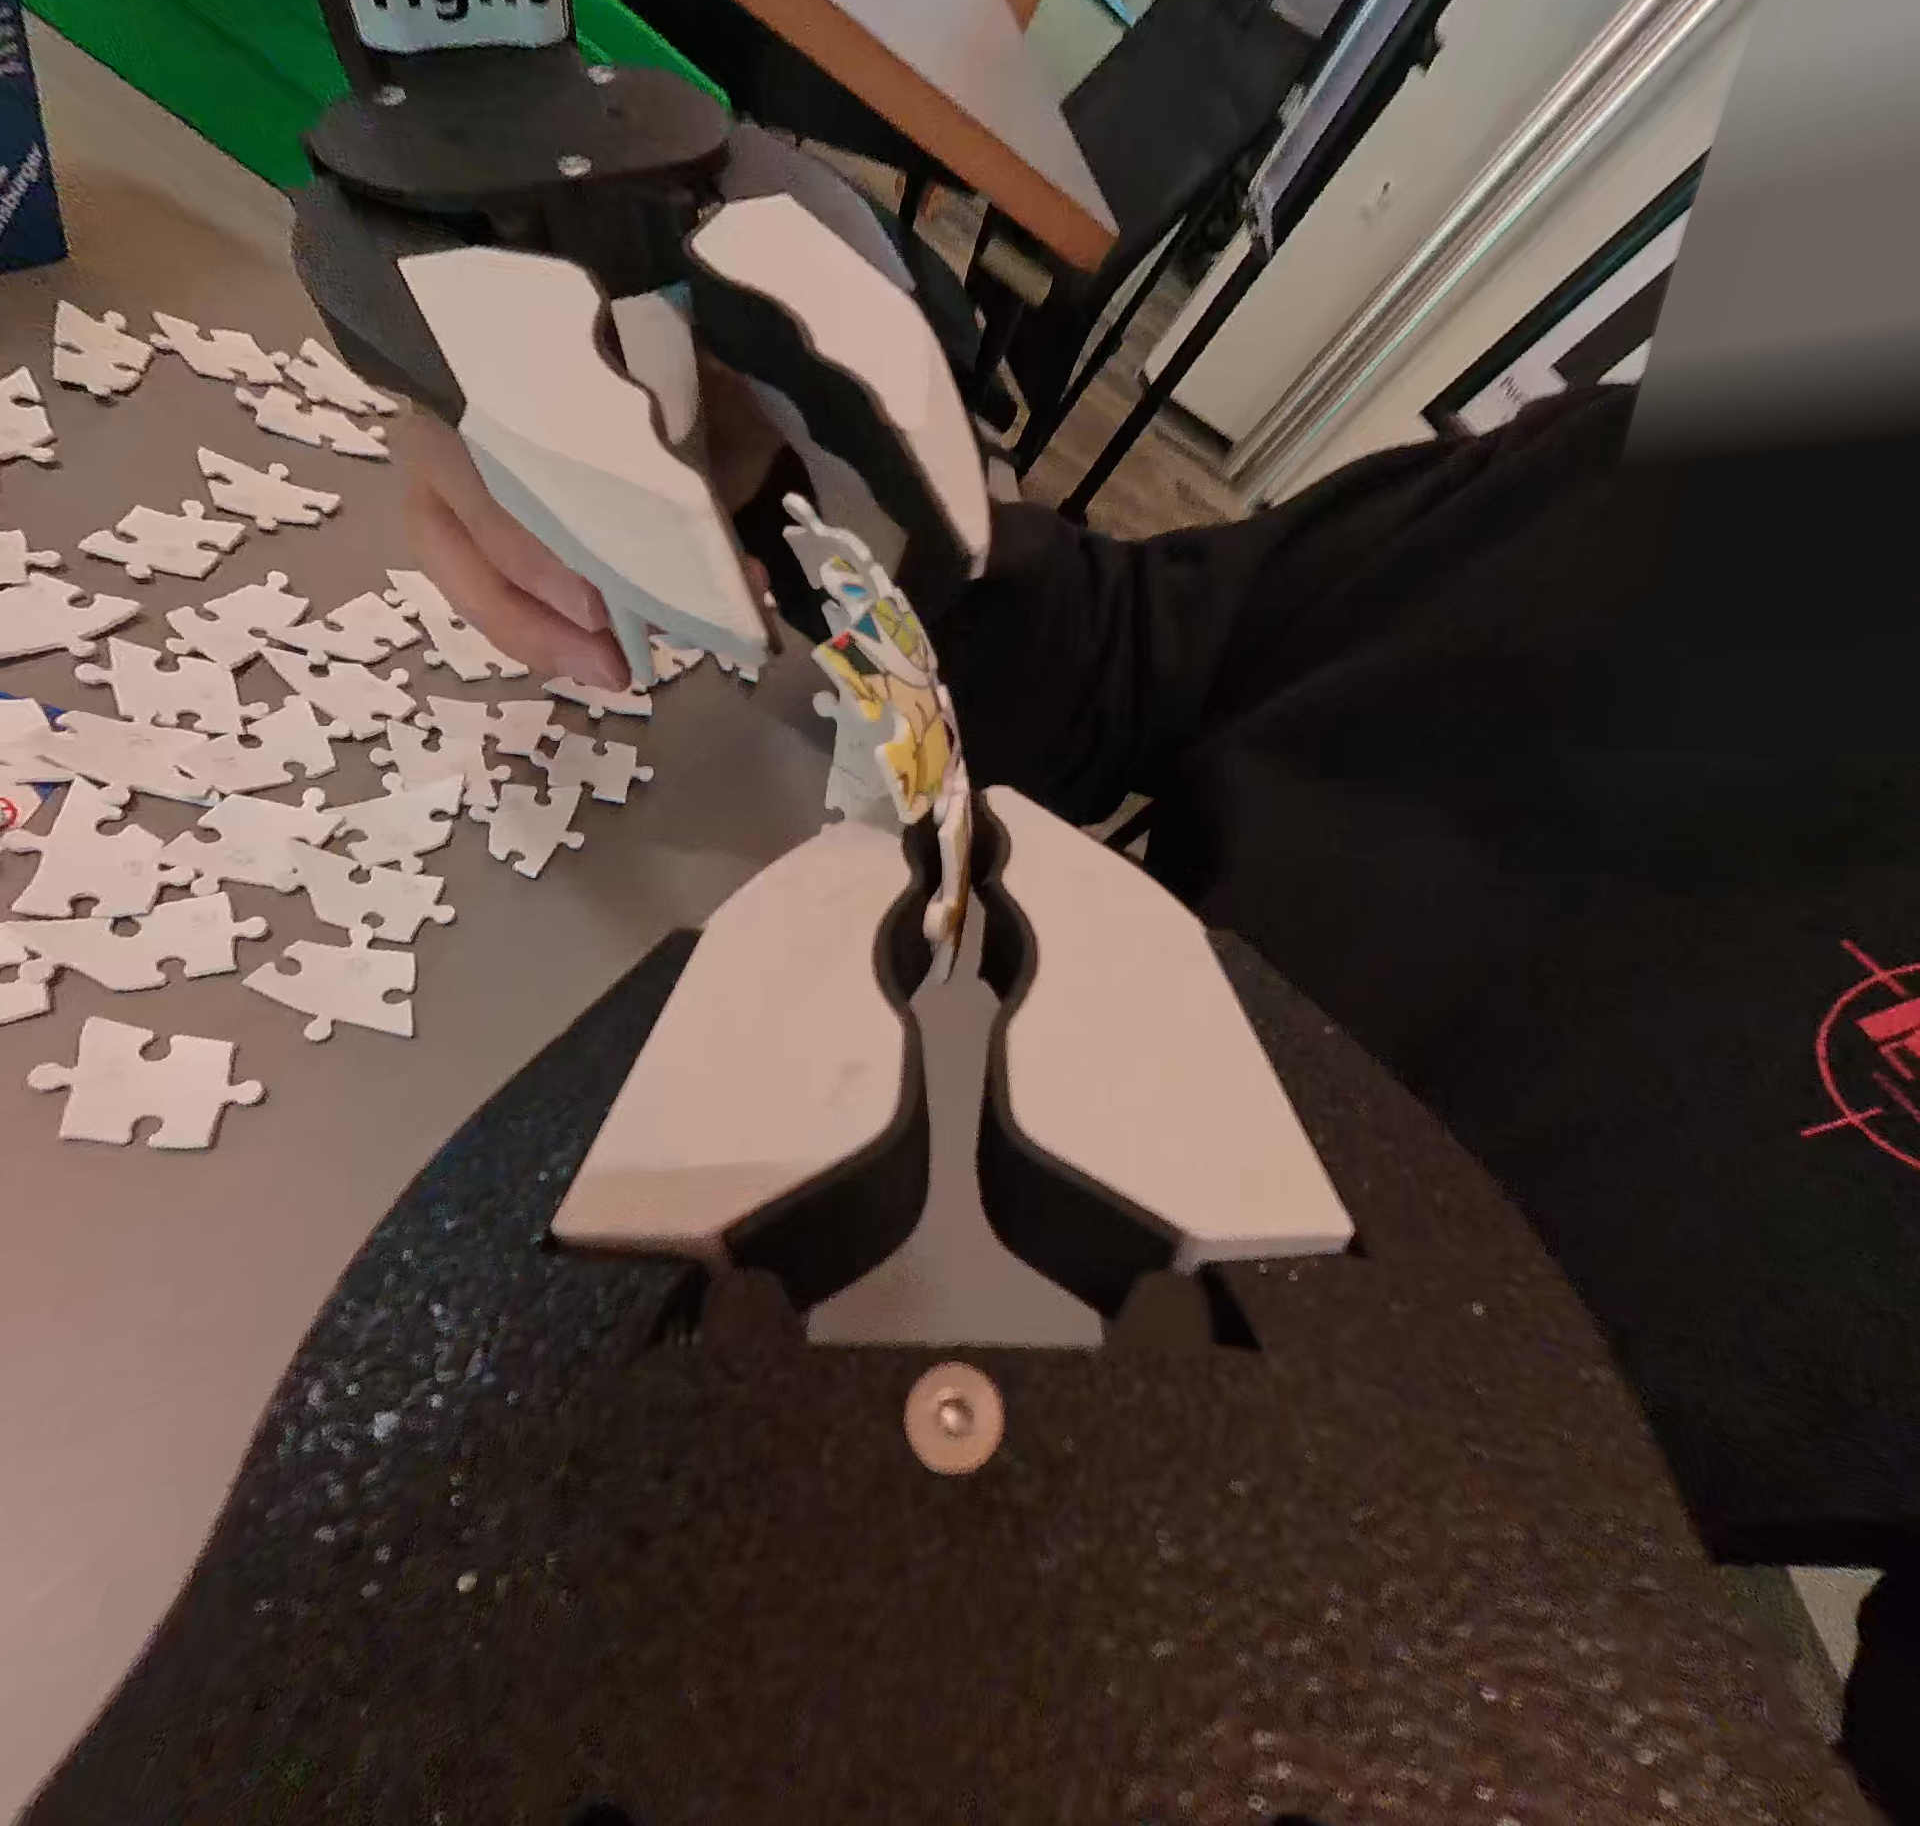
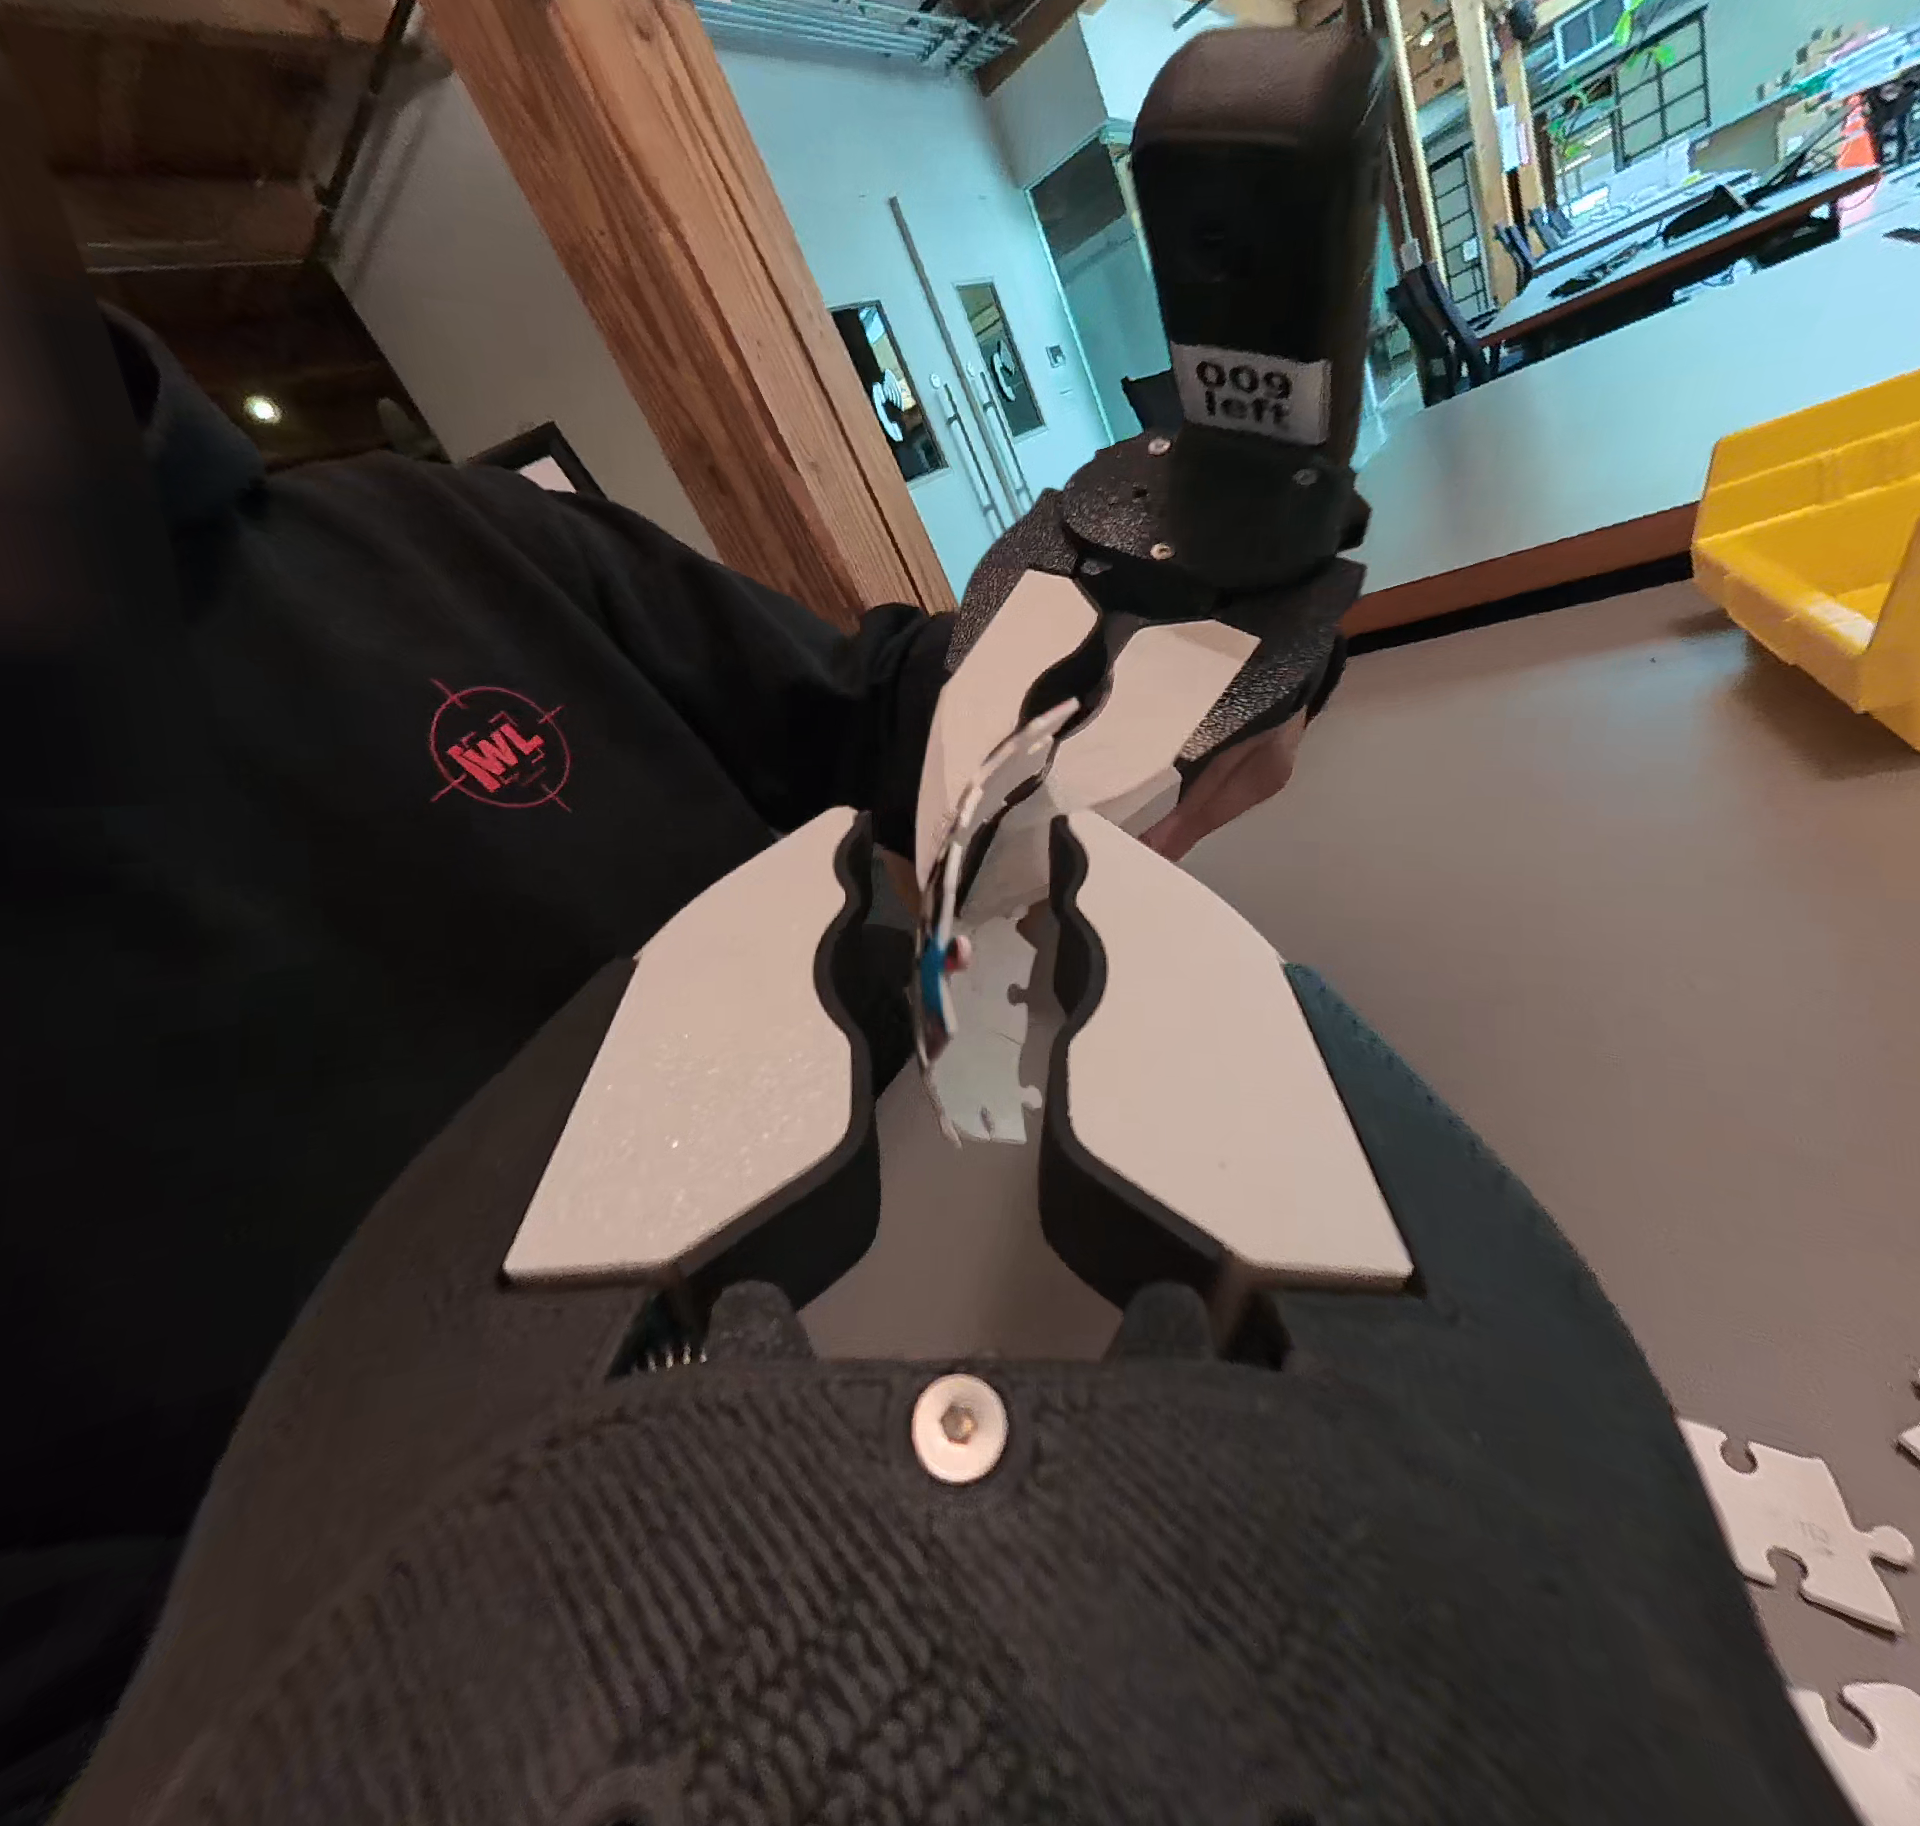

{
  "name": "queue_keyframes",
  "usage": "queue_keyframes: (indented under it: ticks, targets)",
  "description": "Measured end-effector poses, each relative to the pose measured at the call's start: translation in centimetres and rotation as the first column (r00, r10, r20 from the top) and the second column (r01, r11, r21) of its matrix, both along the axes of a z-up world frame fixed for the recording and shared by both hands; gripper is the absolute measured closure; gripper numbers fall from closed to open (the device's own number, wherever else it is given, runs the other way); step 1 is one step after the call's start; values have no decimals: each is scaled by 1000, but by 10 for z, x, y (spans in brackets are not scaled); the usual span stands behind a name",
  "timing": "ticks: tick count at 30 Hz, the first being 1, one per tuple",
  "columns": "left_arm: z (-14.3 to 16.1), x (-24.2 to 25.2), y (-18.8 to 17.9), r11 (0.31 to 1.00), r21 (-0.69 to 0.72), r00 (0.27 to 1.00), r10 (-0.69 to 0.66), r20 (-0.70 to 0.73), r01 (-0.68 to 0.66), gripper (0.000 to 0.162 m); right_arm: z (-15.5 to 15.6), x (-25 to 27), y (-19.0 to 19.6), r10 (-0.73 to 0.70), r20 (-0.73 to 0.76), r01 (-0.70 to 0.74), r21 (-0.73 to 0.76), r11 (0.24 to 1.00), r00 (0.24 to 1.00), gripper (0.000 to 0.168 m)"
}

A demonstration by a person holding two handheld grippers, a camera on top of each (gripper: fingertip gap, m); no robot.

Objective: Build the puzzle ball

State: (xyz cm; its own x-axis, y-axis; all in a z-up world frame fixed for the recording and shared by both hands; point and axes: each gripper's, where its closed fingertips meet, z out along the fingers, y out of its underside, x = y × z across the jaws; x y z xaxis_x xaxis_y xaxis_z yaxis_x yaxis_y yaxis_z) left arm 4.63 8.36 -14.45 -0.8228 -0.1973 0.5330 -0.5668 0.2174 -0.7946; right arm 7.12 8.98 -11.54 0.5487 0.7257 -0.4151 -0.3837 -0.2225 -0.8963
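1. The left tongs (image 1: 951, 877), at the centre of the left wrist view, are clenched on the lower end of a joined strip of puzzle pieces (image 1: 899, 706), which rises upright from their tips.
2. The right tongs (image 2: 961, 955) stand released around the strip's far end; their pads do not touch it.
3. The strip's long axis runs from one pair of tongs to the other, so the right tongs need only close to share it.
4. Loose pieces (image 1: 260, 737) lie face-down on the bench (image 1: 208, 1361), left of frame.
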Motion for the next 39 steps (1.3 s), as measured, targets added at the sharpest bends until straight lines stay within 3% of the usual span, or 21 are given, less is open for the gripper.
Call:
queue_keyframes:
  ticks: [5, 8, 23, 28, 39]
  targets:
    - [-7, -3, -1, 995, 76, 998, -54, -44, 57, 158, -15, -22, 0, 67, 149, -63, -33, 998, 987, 135]
    - [-7, -5, -1, 992, 89, 994, -81, -67, 87, 158, -18, -27, -1, 95, 187, -91, -28, 995, 978, 159]
    - [7, -21, -14, 980, -60, 967, -197, -164, 190, 153, -6, -41, -13, 166, 215, -191, 100, 977, 962, 159]
    - [7, -18, -13, 983, -64, 976, -177, -128, 170, 157, -7, -38, -12, 149, 223, -174, 97, 980, 963, 159]
    - [16, -12, -10, 993, -41, 993, -109, -53, 107, 138, -1, -37, -14, 138, 208, -168, 135, 976, 968, 163]
